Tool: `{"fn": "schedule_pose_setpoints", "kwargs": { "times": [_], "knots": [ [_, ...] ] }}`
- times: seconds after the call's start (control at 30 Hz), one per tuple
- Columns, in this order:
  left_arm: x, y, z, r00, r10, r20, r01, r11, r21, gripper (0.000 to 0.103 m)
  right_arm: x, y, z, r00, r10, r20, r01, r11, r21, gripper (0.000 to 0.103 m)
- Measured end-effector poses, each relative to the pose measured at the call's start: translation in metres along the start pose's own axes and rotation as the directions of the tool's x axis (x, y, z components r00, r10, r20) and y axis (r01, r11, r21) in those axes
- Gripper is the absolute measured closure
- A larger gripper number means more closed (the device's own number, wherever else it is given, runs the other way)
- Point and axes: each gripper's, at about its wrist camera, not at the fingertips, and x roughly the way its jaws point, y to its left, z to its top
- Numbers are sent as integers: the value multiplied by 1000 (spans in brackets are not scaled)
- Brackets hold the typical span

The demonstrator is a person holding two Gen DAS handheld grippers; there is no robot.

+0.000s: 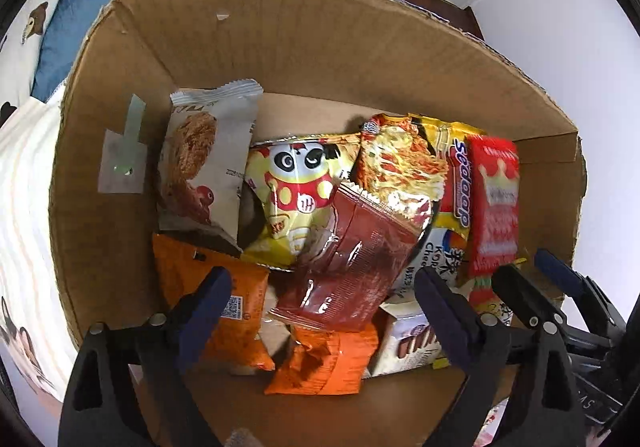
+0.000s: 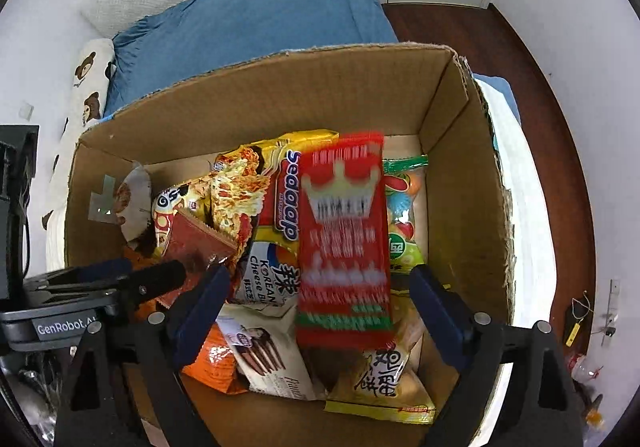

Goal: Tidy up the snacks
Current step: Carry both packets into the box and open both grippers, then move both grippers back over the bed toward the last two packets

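The cardboard box (image 1: 280,47) fills most of what I can see, its torn top edges standing high on every side and its far wall well clear of the snacks. It sits against a blue pillow (image 2: 260,19), with dark wood floor (image 2: 520,79) off to one side. Inside, bare cardboard shows along the far wall and again at the near edge in front of the packets, so there is room at both ends.

The snacks lie heaped across the middle. The biggest is the yellow noodle packet (image 2: 280,207), leaning on the pile. Over it lies the red crown packet (image 2: 344,239), blurred, right between the right gripper's (image 2: 320,299) wide-spread jaws but touched by neither pad. A green sweets bag (image 2: 404,215) lies close to the box's right wall. The panda packet (image 1: 296,191) lies beside a grey cookie packet (image 1: 200,159) propped near the left wall.

The dark red sachet (image 1: 352,259) lies tilted across the heap between the left gripper's (image 1: 320,295) jaws, which stand wide apart and grip nothing. Two orange packets (image 1: 240,307) lie below it near the front, one of them under the left finger (image 1: 208,299). The two grippers hang side by side over the box, close together.
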Motion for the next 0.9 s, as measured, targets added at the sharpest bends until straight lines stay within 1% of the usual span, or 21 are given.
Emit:
{"fn": "schedule_pose_setpoints", "kwargs": {
  "times": [0.1, 0.17, 0.23, 0.33, 0.4, 0.47, 0.57, 0.63, 0.7, 0.73, 0.83, 0.9],
  "knots": [
    [0, 3, -2, 1000, 11, 9, -11, 1000, -2, 9, 2, -1, -4, 1000, 1, -3, -1, 1000, 3, 9],
    [-2, 5, -4, 1000, 23, 19, -23, 1000, -2, 9, 2, -2, -7, 1000, -13, 1, 13, 1000, -5, 9],
    [-8, 5, -9, 999, 32, 44, -32, 999, 6, 9, 1, -5, -7, 1000, -16, 5, 16, 1000, -6, 9],
    [-22, 0, -20, 993, 56, 101, -60, 998, 31, 9, -12, -5, -16, 999, -25, 26, 25, 1000, -11, 9],
    [-32, -3, -31, 988, 56, 142, -63, 997, 45, 9, -19, -6, -20, 998, -38, 41, 38, 999, -9, 9],
    [-45, -5, -47, 980, 41, 197, -55, 996, 68, 9, -30, -6, -29, 997, -44, 67, 45, 999, -4, 9],
    [-60, -9, -71, 959, 77, 271, -106, 990, 93, 9, -45, -5, -44, 991, -70, 112, 71, 997, -6, 9],
    [-68, -11, -85, 941, 103, 321, -141, 985, 99, 9, -55, -4, -55, 987, -75, 140, 75, 997, 1, 9],
    [-73, -13, -97, 927, 112, 358, -158, 982, 103, 9, -63, -3, -65, 986, -63, 152, 63, 998, 3, 9],
    [-76, -14, -104, 917, 116, 381, -166, 981, 103, 9, -68, -3, -71, 985, -60, 160, 60, 998, 2, 9],
    [-95, -15, -125, 884, 125, 450, -189, 977, 100, 9, -84, 3, -93, 975, -83, 208, 88, 996, -19, 9],
    [-101, -14, -139, 872, 123, 474, -191, 977, 98, 9, -96, 6, -109, 968, -85, 237, 93, 995, -24, 9]
  ]
}}
